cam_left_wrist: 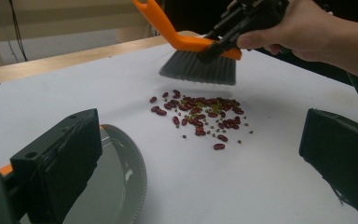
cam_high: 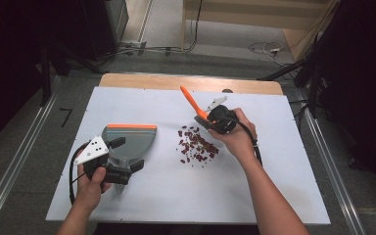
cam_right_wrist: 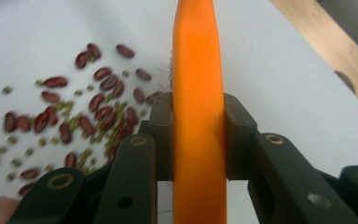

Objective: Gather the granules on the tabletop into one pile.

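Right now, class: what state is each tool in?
Left tool: holding the dustpan; how its jaws stand cannot be told.
Right tool: shut on the brush.

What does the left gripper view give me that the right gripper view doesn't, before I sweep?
Left gripper view alone: the brush's grey bristles hanging above the table, clear of the beans, and the dustpan low by the left gripper's jaws. Right gripper view alone: the right gripper clamped on both sides of the brush's orange handle. Both share the pile of red beans and small green ones on the white table.
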The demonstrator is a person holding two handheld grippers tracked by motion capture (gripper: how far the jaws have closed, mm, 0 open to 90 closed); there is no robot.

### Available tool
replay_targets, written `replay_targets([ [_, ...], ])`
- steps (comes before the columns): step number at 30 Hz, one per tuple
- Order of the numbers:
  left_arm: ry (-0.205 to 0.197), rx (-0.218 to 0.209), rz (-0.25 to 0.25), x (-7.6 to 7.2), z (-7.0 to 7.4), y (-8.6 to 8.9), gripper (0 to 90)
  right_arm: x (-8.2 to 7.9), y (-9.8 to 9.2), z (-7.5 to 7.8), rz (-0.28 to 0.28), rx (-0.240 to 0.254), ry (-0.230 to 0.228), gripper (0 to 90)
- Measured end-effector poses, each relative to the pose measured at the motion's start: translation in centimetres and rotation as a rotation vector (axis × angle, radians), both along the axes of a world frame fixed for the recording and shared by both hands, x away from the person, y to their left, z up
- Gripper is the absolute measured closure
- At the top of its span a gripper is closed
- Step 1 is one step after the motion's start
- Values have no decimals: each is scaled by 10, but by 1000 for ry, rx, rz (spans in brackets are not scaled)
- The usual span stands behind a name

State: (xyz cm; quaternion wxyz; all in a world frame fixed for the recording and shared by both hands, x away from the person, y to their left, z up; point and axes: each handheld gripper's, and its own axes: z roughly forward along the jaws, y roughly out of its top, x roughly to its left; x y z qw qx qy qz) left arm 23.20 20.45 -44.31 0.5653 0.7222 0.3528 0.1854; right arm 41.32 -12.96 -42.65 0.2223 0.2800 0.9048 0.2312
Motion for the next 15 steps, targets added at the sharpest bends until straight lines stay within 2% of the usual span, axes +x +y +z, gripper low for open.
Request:
replay_targets([
  [3,0,0,0,1,0,0,0,13,6,-3,13,-13,-28,688],
  [7,4,-2,-1,1,-1,1,0,26,14,-12,39,-47,-32,687],
  [9,6,-5,-1,2,-1,2,0,28,19,-16,45,-61,-23,687],
  [11,8,-3,-2,2,-1,2,0,27,23,-18,58,-51,-21,688],
  [15,9,-2,-6,2,-2,0,0,20,32,-19,64,-79,3,690],
])
